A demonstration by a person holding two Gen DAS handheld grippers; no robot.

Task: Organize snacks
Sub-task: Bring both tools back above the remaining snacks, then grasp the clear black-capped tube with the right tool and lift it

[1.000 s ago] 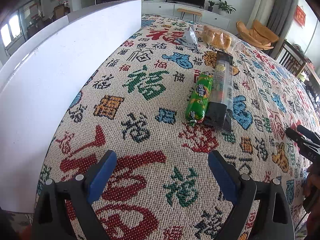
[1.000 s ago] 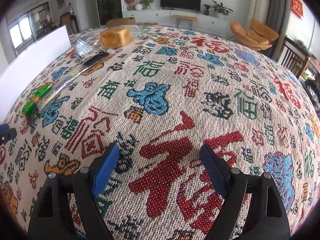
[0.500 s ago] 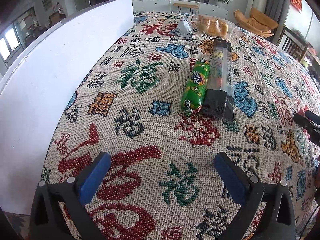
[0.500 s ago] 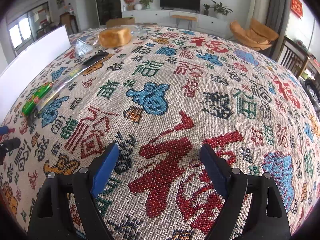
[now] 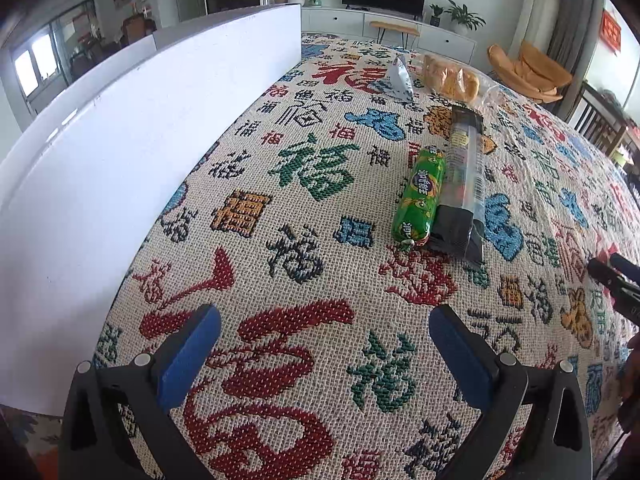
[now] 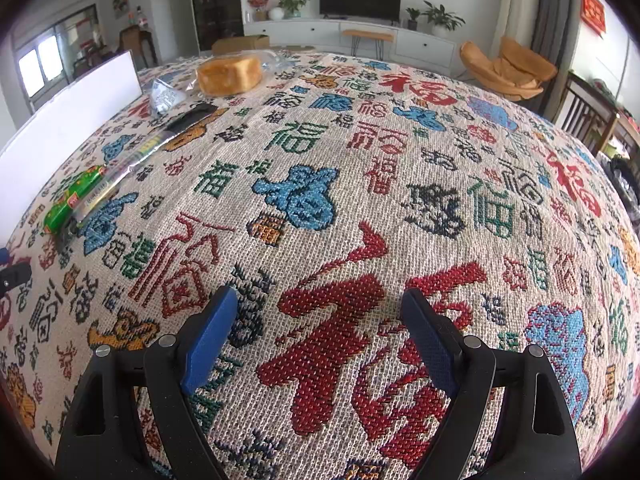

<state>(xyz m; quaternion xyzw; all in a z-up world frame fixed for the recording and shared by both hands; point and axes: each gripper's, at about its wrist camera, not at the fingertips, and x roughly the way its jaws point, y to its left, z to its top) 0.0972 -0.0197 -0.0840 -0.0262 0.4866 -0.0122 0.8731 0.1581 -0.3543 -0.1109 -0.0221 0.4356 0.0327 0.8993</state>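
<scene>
On the patterned tablecloth (image 5: 320, 184) a green snack roll (image 5: 420, 196) lies beside a long clear-and-black packet (image 5: 462, 176). Farther back sit a small silver pouch (image 5: 400, 80) and a bagged bread loaf (image 5: 452, 78). My left gripper (image 5: 324, 336) hovers open over bare cloth, well short of the roll, nothing between its fingers. My right gripper (image 6: 316, 320) stands open over the cloth (image 6: 400, 184) too, empty. From the right wrist the roll (image 6: 74, 196), packet (image 6: 132, 156), pouch (image 6: 164, 96) and loaf (image 6: 230, 74) line up at far left.
A white upright board (image 5: 132, 152) runs along the table's left edge. The right gripper's black tip (image 5: 616, 280) shows at the left view's right edge; the left gripper's tip (image 6: 14, 274) shows at the right view's left edge. Chairs and a TV cabinet stand beyond the table.
My left gripper's jaws have spread wider, and its view has shifted slightly. The right gripper has held still.
</scene>
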